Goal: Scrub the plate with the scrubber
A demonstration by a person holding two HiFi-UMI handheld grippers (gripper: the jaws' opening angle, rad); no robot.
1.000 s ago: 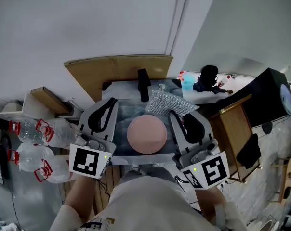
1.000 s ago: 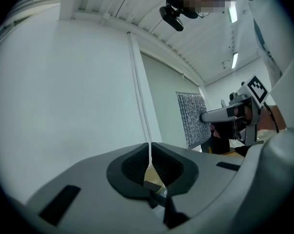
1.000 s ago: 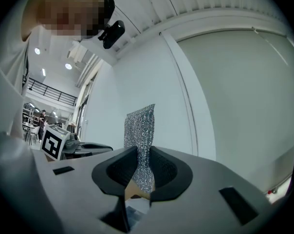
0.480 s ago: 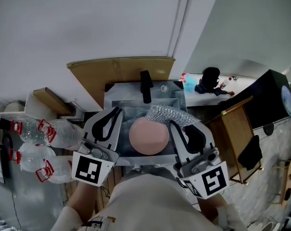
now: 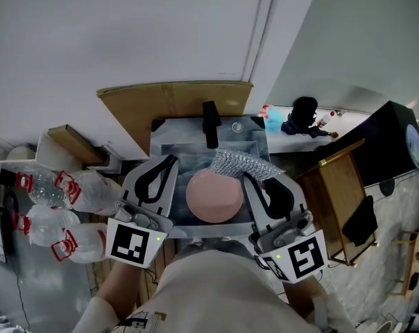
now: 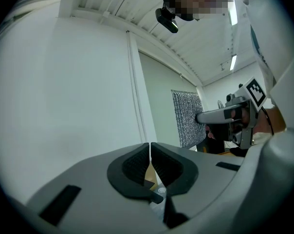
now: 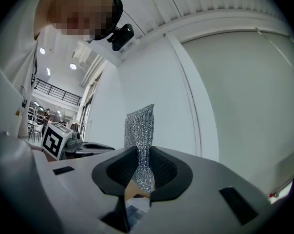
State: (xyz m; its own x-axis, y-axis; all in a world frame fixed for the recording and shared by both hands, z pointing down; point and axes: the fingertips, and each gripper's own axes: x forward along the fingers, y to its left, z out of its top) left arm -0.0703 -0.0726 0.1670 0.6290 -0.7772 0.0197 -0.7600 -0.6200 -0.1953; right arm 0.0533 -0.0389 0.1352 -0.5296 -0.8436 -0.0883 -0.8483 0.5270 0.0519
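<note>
One silvery mesh scrubber (image 5: 241,164), pinched in the right hand-held gripper (image 7: 143,165), hangs by the round pink plate (image 5: 213,198); the left hand-held gripper (image 6: 150,155) is closed, empty.

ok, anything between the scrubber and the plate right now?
Nothing visible. The right gripper is shut on the scrubber, which hangs at the far rim of the plate in the head view; contact can't be told. The plate's pink face is bare. The left gripper, jaws together and empty, sits off its left side.

Open room over plate (image 5: 213,196); faucet (image 5: 209,125) and scrubber (image 5: 238,163) crowd its far edge.
</note>
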